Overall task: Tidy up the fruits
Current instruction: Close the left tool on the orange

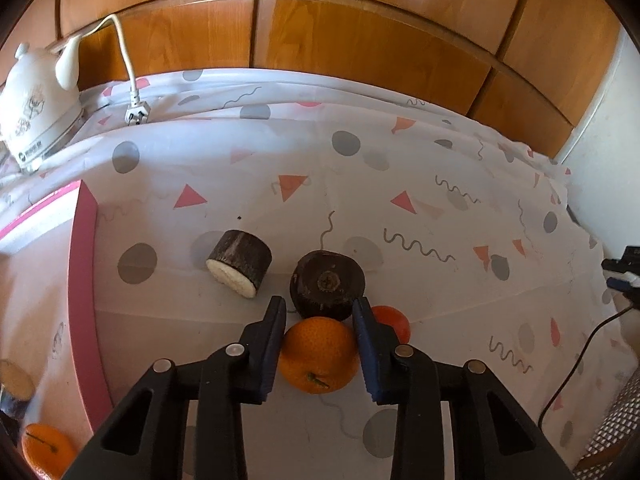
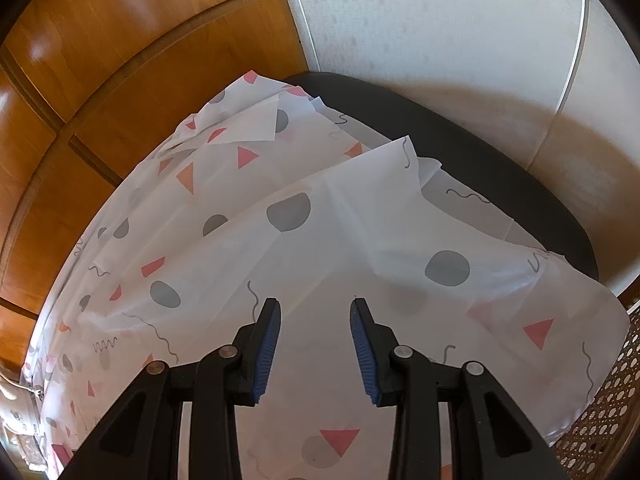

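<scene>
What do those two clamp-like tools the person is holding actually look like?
Both look alike. The left gripper and the right gripper are matte black plastic, each with two angular fingers lined with ribbed blue pads. Round silver pins sit at the linkage joints, and triangular cut-outs lighten the outer arms. No sleeves show.

The left hand-held gripper pointed steeply downward, its two black fingers fitted with blue pads. Both pads pressed against the sides of an orange held between them. The right hand-held gripper also pointed steeply downward. Its jaws stood apart with a clear gap, and nothing lay between its pads.
</scene>
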